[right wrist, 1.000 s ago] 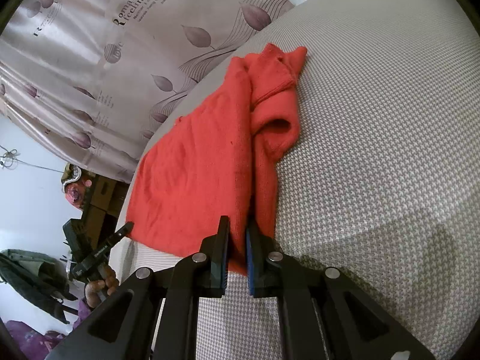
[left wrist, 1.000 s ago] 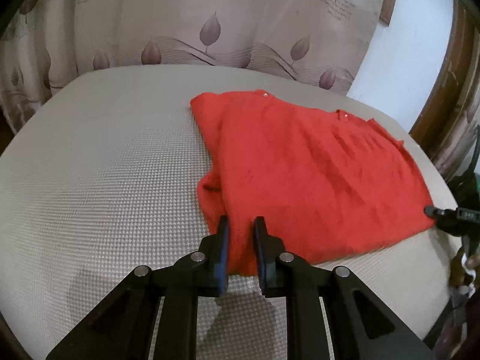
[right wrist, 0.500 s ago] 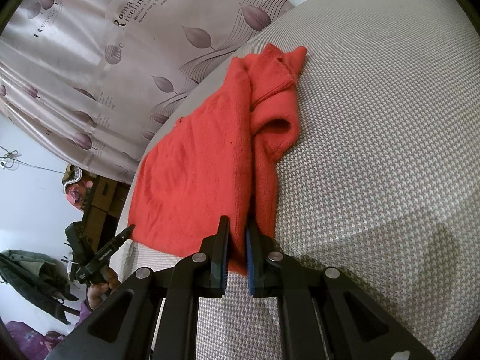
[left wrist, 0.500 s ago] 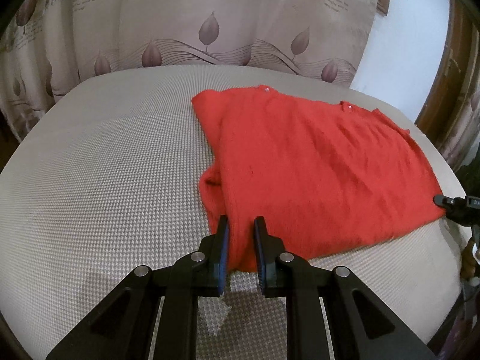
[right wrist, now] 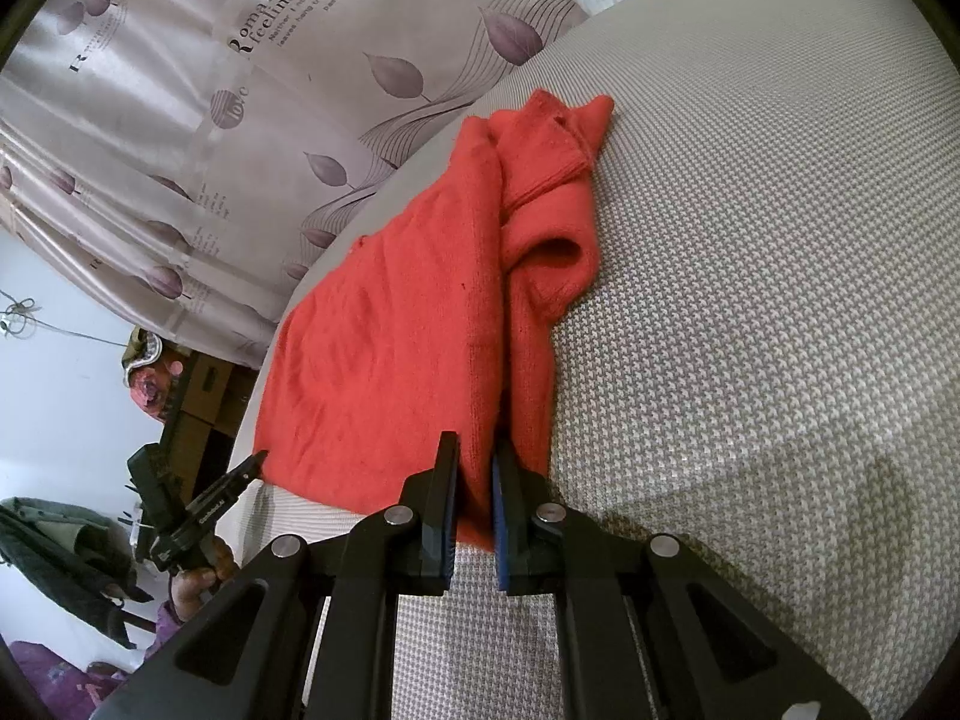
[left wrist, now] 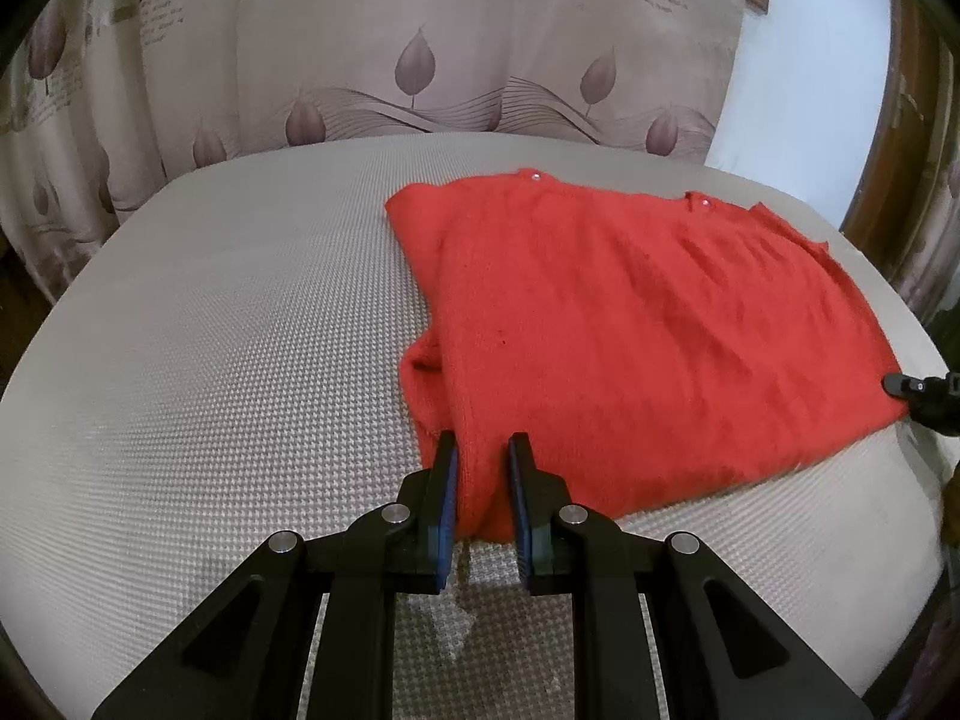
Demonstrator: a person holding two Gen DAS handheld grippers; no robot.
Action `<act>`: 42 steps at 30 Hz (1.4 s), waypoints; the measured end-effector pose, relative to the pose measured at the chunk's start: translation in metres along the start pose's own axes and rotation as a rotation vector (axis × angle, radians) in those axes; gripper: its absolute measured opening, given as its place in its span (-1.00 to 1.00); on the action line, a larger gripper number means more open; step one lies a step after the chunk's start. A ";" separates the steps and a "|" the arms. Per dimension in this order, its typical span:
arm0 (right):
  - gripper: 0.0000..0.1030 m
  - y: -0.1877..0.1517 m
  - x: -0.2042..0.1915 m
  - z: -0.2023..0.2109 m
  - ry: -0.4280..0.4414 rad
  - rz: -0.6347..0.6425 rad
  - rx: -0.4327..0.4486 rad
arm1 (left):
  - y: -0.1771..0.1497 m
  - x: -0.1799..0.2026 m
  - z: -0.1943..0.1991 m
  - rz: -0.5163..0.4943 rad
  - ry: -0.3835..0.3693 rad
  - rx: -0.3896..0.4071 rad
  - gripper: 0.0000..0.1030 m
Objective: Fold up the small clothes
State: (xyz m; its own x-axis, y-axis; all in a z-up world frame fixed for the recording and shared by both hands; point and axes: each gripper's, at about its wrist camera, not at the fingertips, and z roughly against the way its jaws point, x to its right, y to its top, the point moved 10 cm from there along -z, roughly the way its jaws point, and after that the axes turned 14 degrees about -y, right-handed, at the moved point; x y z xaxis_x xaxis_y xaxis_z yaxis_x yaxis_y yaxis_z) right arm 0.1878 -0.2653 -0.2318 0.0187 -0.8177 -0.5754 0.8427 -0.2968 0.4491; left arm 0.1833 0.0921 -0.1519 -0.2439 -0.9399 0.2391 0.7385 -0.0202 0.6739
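Left wrist view.

A: What has the left gripper (left wrist: 483,462) got?

B: The near left corner of the red top (left wrist: 630,330). Cloth fills the gap between the pads, so I read it as clenched on the fabric, low against the cushion (left wrist: 210,360).

A: Where does the top lie?

B: Spread flat on the right half of the cushion. Its far edge, with two snaps (left wrist: 534,178), lies toward the curtain (left wrist: 420,60). One layer is already turned in along the left side.

A: Why take it at the corner?

B: Probably so the near edge can be lifted and carried toward the far edge without the cloth sagging.

Right wrist view.

A: And the right gripper (right wrist: 477,456)?

B: It grasps the top too. A thick folded edge is pinched between its pads at the near end. A sleeve (right wrist: 558,252) lies bunched just right of that edge.

A: Is the left gripper in sight here?

B: Yes, at the far left, with its tip at the top's other near corner. With a hold at each end, I'd judge the hem can rise level.

A: Any containers?

B: Only brown boxes (right wrist: 204,402) beyond the cushion's left edge. I cannot tell what is in them. Nothing is set out to receive the top.
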 end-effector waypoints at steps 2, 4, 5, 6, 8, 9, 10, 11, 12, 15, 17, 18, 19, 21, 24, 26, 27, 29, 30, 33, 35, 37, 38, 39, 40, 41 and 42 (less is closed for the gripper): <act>-0.86 0.000 -0.001 0.000 -0.002 0.001 0.002 | 0.000 0.000 0.000 -0.002 -0.001 0.000 -0.68; -0.86 0.000 -0.001 -0.001 -0.007 0.002 0.005 | 0.000 0.000 0.000 -0.005 0.004 0.001 -0.68; -0.86 0.000 -0.002 -0.001 -0.008 0.003 0.007 | -0.001 0.000 0.000 -0.007 0.006 0.001 -0.68; -0.86 0.000 -0.002 -0.002 -0.009 0.004 0.008 | -0.001 0.000 0.000 -0.009 0.007 0.001 -0.68; -0.86 0.001 -0.002 -0.002 -0.010 0.005 0.010 | -0.001 0.000 -0.001 -0.013 0.011 0.002 -0.68; -0.86 0.002 -0.002 -0.003 -0.012 0.006 0.011 | -0.001 0.000 0.000 -0.015 0.013 0.002 -0.68; -0.86 0.000 -0.002 -0.003 -0.013 0.006 0.013 | -0.001 0.000 -0.001 -0.019 0.016 0.002 -0.68; -0.86 0.000 -0.002 -0.003 -0.015 0.008 0.015 | -0.001 0.000 0.000 -0.023 0.019 0.003 -0.68; -0.86 0.000 -0.002 -0.003 -0.019 0.011 0.018 | -0.001 0.000 0.000 -0.025 0.022 0.003 -0.68; -0.86 0.000 -0.003 -0.003 -0.029 0.019 0.023 | -0.002 0.001 0.000 -0.035 0.030 0.005 -0.67; -0.86 0.000 -0.003 -0.004 -0.029 0.021 0.023 | -0.002 0.001 0.000 -0.040 0.034 0.006 -0.67; -0.86 0.001 -0.003 -0.004 -0.030 0.021 0.023 | -0.002 0.001 0.001 -0.042 0.036 0.006 -0.68; -0.86 0.002 -0.002 -0.005 -0.030 0.021 0.023 | -0.001 0.001 0.000 -0.044 0.037 0.007 -0.67; -0.86 0.001 -0.002 -0.005 -0.031 0.022 0.024 | -0.002 0.002 0.001 -0.048 0.040 0.009 -0.68; -0.86 0.000 -0.002 -0.005 -0.032 0.022 0.027 | -0.002 0.002 0.001 -0.055 0.045 0.011 -0.67; -0.86 0.000 -0.002 -0.005 -0.032 0.021 0.027 | -0.002 0.003 0.001 -0.058 0.048 0.012 -0.67; -0.86 0.000 -0.002 -0.005 -0.032 0.022 0.028 | -0.003 0.003 0.001 -0.059 0.050 0.012 -0.67; -0.86 0.000 -0.002 -0.005 -0.032 0.023 0.028 | -0.003 0.003 0.001 -0.062 0.052 0.013 -0.67; -0.86 0.000 -0.002 -0.005 -0.032 0.023 0.028 | -0.003 0.003 0.001 -0.063 0.053 0.014 -0.67; -0.86 0.000 -0.001 -0.005 -0.031 0.023 0.028 | -0.003 0.004 0.002 -0.067 0.057 0.015 -0.67; -0.86 0.000 -0.001 -0.005 -0.031 0.023 0.028 | -0.004 0.005 0.001 -0.070 0.061 0.015 -0.67; -0.86 0.000 -0.001 -0.005 -0.031 0.023 0.028 | -0.003 0.005 0.002 -0.076 0.067 0.015 -0.67; -0.86 0.000 -0.001 -0.005 -0.031 0.023 0.028 | -0.003 0.005 0.001 -0.078 0.069 0.015 -0.67; -0.86 0.000 -0.001 -0.005 -0.030 0.023 0.027 | -0.003 0.005 0.001 -0.077 0.069 0.015 -0.67; -0.86 -0.001 -0.001 -0.005 -0.029 0.022 0.028 | -0.003 0.006 0.001 -0.078 0.069 0.015 -0.67; -0.86 0.000 -0.001 -0.005 -0.028 0.021 0.028 | -0.003 0.006 0.001 -0.078 0.070 0.015 -0.67; -0.86 0.000 0.000 -0.005 -0.028 0.020 0.028 | -0.003 0.005 0.001 -0.078 0.071 0.014 -0.66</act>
State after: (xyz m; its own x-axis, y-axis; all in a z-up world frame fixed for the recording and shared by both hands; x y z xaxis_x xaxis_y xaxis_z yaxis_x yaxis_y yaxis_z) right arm 0.1900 -0.2627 -0.2350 0.0198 -0.8370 -0.5468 0.8267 -0.2939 0.4797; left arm 0.1790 0.0875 -0.1517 -0.2549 -0.9574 0.1360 0.7098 -0.0897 0.6987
